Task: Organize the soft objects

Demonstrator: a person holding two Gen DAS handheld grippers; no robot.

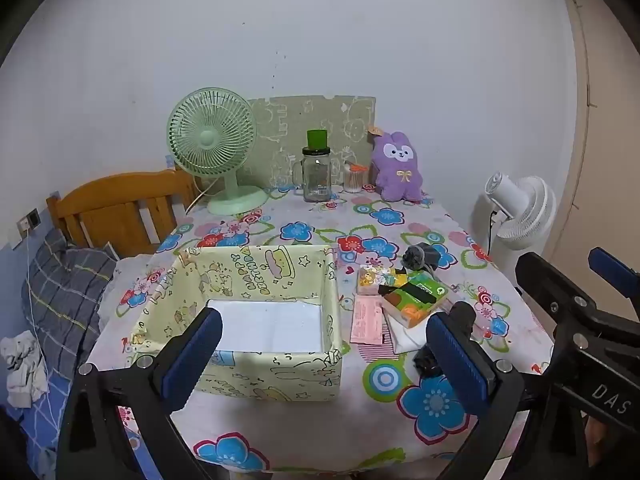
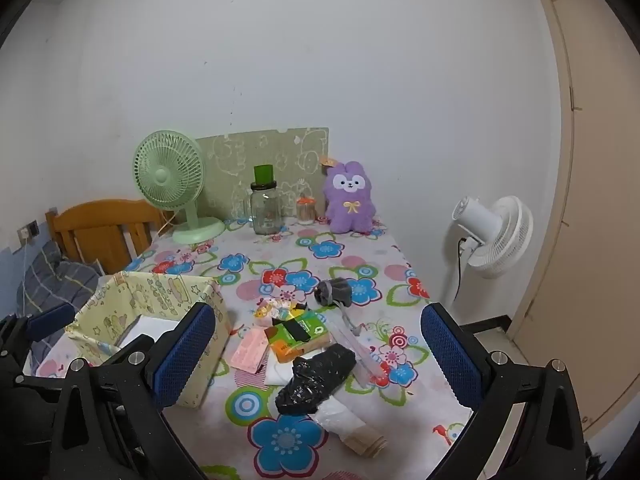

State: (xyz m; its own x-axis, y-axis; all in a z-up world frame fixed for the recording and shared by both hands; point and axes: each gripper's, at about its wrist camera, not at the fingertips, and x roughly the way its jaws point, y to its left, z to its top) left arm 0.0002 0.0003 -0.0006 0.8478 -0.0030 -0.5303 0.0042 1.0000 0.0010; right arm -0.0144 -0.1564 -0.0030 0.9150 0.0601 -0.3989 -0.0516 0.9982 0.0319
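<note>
A table [image 1: 360, 432] in a flowered cloth carried a yellow fabric box [image 1: 256, 376] at its near left, open-topped with only a white base showing inside, and a green fan [image 1: 212, 148], a jar [image 1: 317, 174] and a purple plush [image 1: 398, 168] stood along the far edge. Just right of the box lay the pile of soft things: a black bag [image 2: 316, 376], a green packet [image 2: 298, 336], a pink packet [image 2: 250, 348] and a grey roll [image 2: 333, 292]. The left gripper [image 1: 324, 360] hung over the box's near right corner and the right gripper [image 2: 320, 356] over the pile, both with fingers spread wide and nothing held.
</note>
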